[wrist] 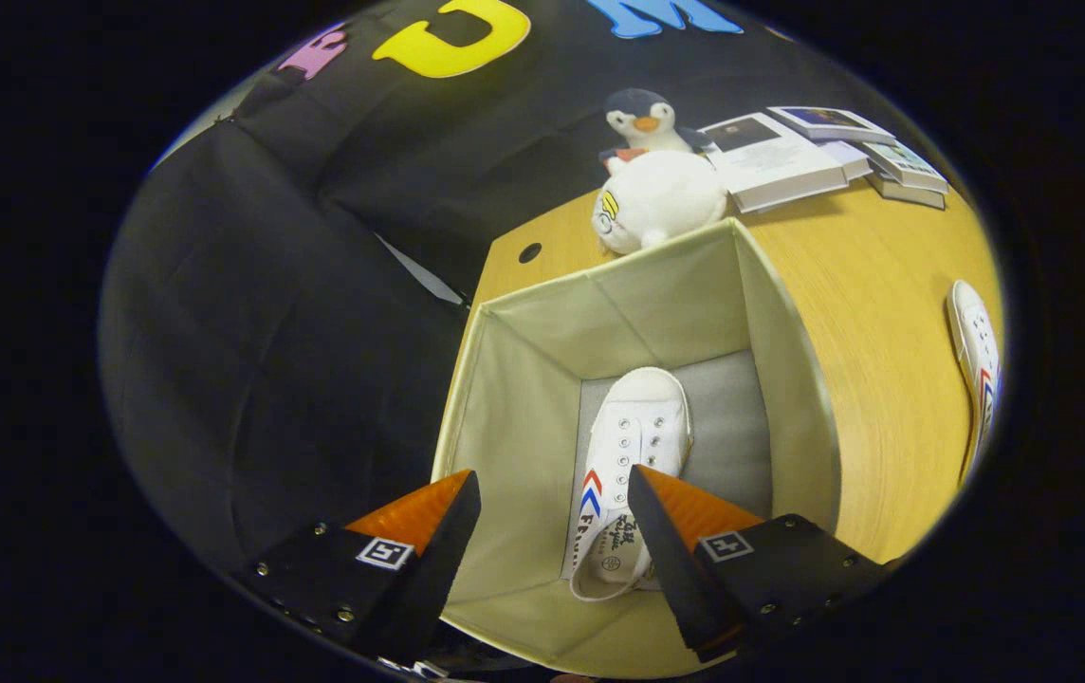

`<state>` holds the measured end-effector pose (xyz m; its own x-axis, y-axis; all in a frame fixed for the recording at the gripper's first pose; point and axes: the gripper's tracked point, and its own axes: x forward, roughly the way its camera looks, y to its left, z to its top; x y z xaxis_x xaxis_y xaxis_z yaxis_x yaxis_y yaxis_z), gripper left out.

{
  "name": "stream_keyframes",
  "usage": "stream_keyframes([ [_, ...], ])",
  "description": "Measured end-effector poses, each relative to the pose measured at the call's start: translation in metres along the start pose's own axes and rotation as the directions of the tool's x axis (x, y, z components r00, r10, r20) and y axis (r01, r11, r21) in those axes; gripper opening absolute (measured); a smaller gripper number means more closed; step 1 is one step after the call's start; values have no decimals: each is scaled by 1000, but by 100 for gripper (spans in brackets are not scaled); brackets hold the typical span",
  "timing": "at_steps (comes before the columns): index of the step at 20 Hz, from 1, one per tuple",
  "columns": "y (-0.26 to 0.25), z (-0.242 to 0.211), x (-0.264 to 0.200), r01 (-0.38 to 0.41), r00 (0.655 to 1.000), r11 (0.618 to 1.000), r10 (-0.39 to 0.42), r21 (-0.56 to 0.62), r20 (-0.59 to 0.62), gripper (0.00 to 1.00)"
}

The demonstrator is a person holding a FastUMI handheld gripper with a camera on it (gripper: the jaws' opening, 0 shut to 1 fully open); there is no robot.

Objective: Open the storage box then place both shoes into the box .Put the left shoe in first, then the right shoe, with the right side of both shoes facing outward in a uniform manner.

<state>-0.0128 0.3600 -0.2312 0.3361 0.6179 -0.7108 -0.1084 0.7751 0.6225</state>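
Observation:
An open beige fabric storage box (789, 379) stands on the wooden table. A white sneaker (633, 446) with red and blue chevrons lies on the box's grey floor, toe pointing away from me. My gripper (554, 493) hangs open above the box's near side, with nothing between its fingers; the sneaker's heel shows between and below the fingertips, apart from them. A second white sneaker (976, 365) lies on the table to the right of the box.
A white plush toy (658, 199) and a penguin plush (645, 119) sit just beyond the box's far wall. Books (789, 156) and booklets lie behind them to the right. The table (884, 313) has a cable hole (530, 252) near its left edge.

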Motion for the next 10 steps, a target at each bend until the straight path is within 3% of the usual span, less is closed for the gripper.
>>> stream_keyframes([
  [4, -8, 31, -42, 0, 995, 995, 10, -104, 101, 95],
  [10, -59, 65, -96, 82, 979, 987, -53, -138, 199, 95],
])
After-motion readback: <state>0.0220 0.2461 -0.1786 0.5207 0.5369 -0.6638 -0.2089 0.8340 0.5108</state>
